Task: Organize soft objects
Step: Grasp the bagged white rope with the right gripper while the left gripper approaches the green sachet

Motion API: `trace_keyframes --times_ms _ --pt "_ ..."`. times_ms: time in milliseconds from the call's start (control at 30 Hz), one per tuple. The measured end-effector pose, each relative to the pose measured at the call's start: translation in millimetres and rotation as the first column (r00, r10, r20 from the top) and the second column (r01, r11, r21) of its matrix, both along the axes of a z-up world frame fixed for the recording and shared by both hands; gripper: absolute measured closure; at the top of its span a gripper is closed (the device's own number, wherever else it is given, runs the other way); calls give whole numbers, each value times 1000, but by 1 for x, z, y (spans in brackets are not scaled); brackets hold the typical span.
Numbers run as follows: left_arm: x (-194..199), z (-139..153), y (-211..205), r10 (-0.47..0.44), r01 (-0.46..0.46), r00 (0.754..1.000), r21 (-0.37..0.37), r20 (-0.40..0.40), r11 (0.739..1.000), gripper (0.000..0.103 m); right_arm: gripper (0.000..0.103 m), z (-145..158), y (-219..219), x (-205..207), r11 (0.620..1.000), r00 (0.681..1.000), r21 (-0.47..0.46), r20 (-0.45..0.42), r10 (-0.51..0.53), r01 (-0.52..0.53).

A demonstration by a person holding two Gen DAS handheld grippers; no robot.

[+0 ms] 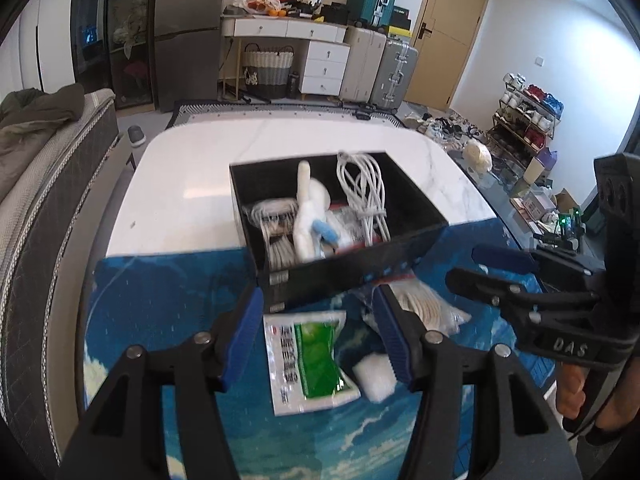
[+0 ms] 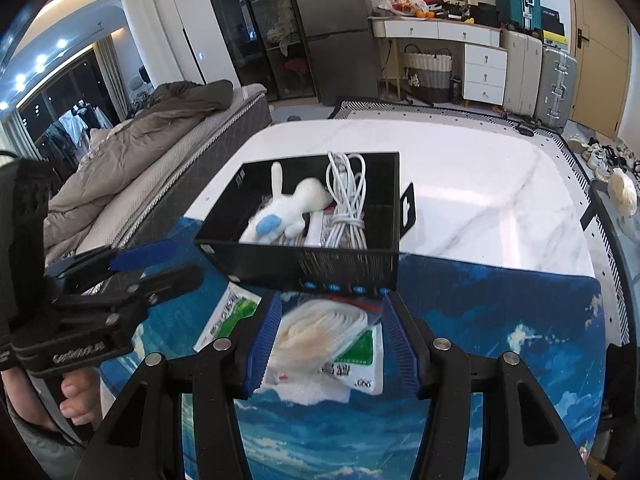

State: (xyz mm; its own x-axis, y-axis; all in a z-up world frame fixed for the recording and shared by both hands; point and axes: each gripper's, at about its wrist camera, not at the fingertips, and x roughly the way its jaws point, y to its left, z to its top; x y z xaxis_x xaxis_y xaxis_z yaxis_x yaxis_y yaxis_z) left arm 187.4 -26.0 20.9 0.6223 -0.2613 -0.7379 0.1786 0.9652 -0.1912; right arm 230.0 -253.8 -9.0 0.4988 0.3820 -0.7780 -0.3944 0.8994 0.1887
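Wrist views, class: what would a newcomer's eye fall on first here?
First, the black box at the middle of the white table, holding a white plush toy and a coiled white cable. Next, the packets left on the blue mat before it: a green-and-white packet under the open left gripper, a clear packet under the open right gripper.

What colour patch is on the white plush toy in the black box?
Light blue patch; right wrist view shows it best.

Plush rabbit (image 2: pixel 288 208) in black box (image 2: pixel 320 268), packets (image 2: pixel 320 340) outside
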Motion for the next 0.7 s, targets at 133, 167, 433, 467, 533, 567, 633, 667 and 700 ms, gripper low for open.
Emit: trace_keyframes --times_ms 133,167,433,467,533,567,633,667,700 --pt "-17 -12 -2 -9 9 999 -2 -46 1000 45 49 -6 0 -5 1000 1000 -9 -23 14 -14" --pt "-22 -16 -3 -15 15 998 0 -58 1000 45 49 -8 1 -7 1000 999 -11 -30 16 -16" --pt "-27 -50 -10 -28 30 990 12 -135 999 45 49 -30 3 -6 1000 995 2 -94 28 -27" --pt "-28 -53 -11 -29 31 990 10 -139 999 45 49 -32 3 -6 1000 994 8 -102 27 -27" --pt "-27 -58 -12 -32 34 988 6 -148 999 45 49 -34 5 -6 1000 994 10 -108 28 -27" --pt "-26 -59 -13 -35 36 988 6 -151 999 44 49 -34 7 -7 1000 994 5 -105 31 -31" --pt "-24 -62 -15 -35 38 987 11 -156 999 44 49 -33 13 -6 999 993 5 -104 47 -46" --pt "-22 -65 -15 -31 34 986 17 -164 999 44 49 -33 17 -6 998 993 5 -107 56 -56" --pt "-21 -67 -15 -27 31 986 22 -167 999 44 49 -34 20 -5 998 992 2 -107 59 -59"
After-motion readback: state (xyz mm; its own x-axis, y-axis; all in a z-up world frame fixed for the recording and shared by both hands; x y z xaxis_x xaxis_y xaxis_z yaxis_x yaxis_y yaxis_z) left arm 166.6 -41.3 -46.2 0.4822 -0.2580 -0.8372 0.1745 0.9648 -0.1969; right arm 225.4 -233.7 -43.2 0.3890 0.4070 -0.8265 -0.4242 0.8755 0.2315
